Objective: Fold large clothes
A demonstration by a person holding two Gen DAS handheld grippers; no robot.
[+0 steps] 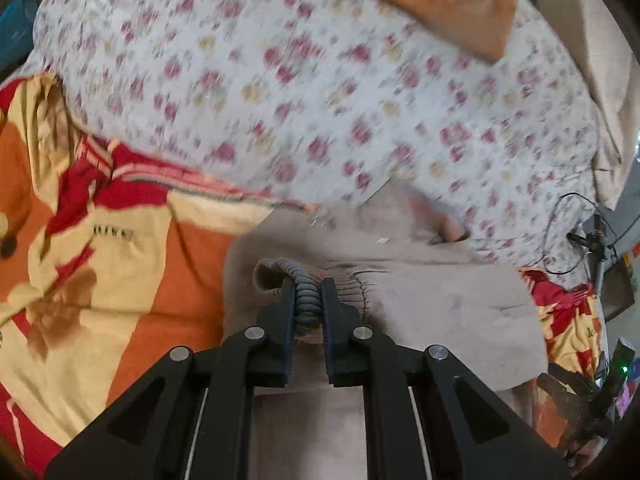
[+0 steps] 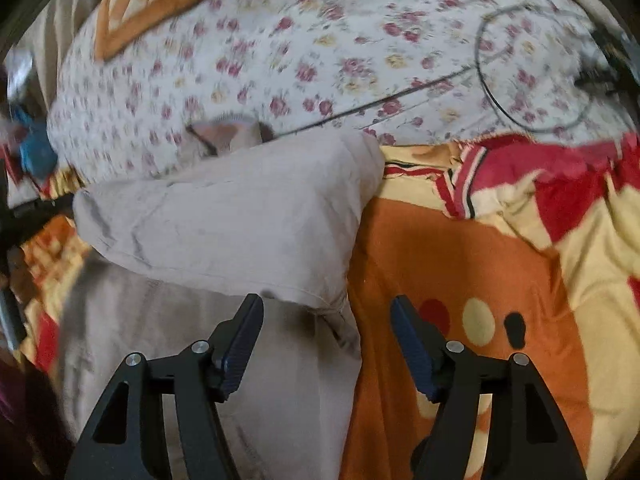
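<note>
A large beige garment (image 1: 420, 280) lies folded on an orange, red and cream blanket (image 1: 120, 248). My left gripper (image 1: 308, 284) is shut on its ribbed grey cuff (image 1: 308, 300), which bunches between the two pads. In the right wrist view the same beige garment (image 2: 240, 216) shows a folded upper layer over a flat lower part. My right gripper (image 2: 326, 304) hangs open just above the garment's right edge, where the fold meets the blanket (image 2: 480, 264); nothing sits between its fingers.
A white floral sheet (image 1: 320, 92) covers the far part of the bed, with an orange patterned cushion (image 1: 432, 4) on it. A black cable (image 2: 500, 80) loops over the sheet at the right. Dark gear and clutter (image 1: 600, 264) stand past the bed's right edge.
</note>
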